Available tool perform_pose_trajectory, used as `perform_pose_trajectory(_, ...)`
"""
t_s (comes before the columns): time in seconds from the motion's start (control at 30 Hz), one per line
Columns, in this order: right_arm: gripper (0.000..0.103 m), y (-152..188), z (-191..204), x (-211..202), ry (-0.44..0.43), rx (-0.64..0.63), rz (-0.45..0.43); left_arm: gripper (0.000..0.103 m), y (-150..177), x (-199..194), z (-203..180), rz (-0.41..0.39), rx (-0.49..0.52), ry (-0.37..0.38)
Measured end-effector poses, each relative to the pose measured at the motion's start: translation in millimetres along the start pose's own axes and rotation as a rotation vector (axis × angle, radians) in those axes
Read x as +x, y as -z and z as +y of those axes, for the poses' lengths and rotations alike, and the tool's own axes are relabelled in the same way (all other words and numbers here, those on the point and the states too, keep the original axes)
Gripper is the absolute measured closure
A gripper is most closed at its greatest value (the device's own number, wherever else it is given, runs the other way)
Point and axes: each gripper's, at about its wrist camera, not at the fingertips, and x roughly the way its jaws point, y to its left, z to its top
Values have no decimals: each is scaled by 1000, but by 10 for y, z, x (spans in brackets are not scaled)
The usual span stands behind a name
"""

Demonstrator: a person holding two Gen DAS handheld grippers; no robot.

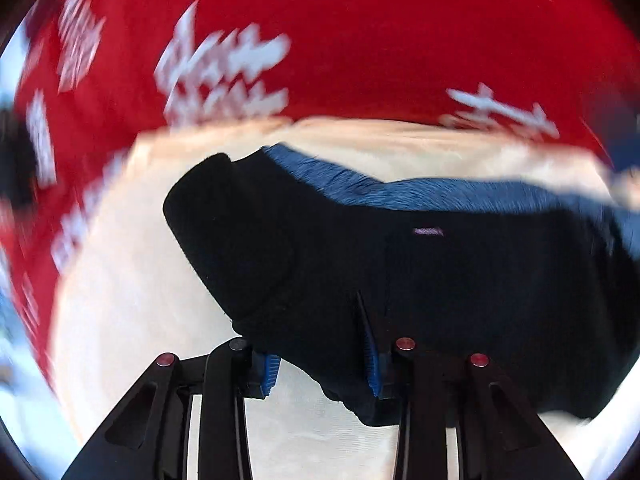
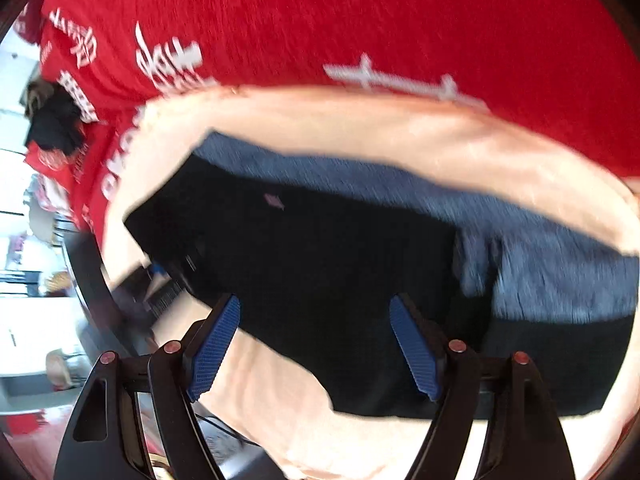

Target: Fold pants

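Two grippers work over dark pants [image 1: 400, 264] lying on a cream cloth [image 1: 132, 304] that covers the bench. Left gripper [image 1: 320, 364] has its blue pads part-open around the near edge of the fabric; whether they pinch it, I cannot tell. Right gripper [image 2: 316, 344] stands wide apart above the pants, holding nothing. Red printed cloth [image 2: 320, 20] lies beyond

We cannot make out the white lettering [image 1: 224, 76] on the red cloth [image 1: 360, 40] ahead of the left gripper [image 1: 320, 372], since motion smears it, and the dark pants [image 1: 400, 264] run out of view to that gripper's right. Between its fingers the cloth covers most of both blue pads [image 1: 270, 372], so we cannot tell whether they pinch it. Off the right gripper's [image 2: 316, 344] left side the room [image 2: 28, 260] is too blurred and small to read.
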Motion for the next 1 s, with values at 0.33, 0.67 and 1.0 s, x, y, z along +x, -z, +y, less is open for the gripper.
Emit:
perform_pose_trajectory(0.33,23,-903,1186,833,-184,-204,298,68,77,-50,-186,-44,150,-77)
perform_pose_trajectory(0.67,85,-834,1397,1347,-44,-256,411,68,17,-344,-362,-93,185,-78)
perform_pose_trajectory(1.0,85,-475,589,15,-369,-114,128,67,-394,-1328,-1002,-232,230,46)
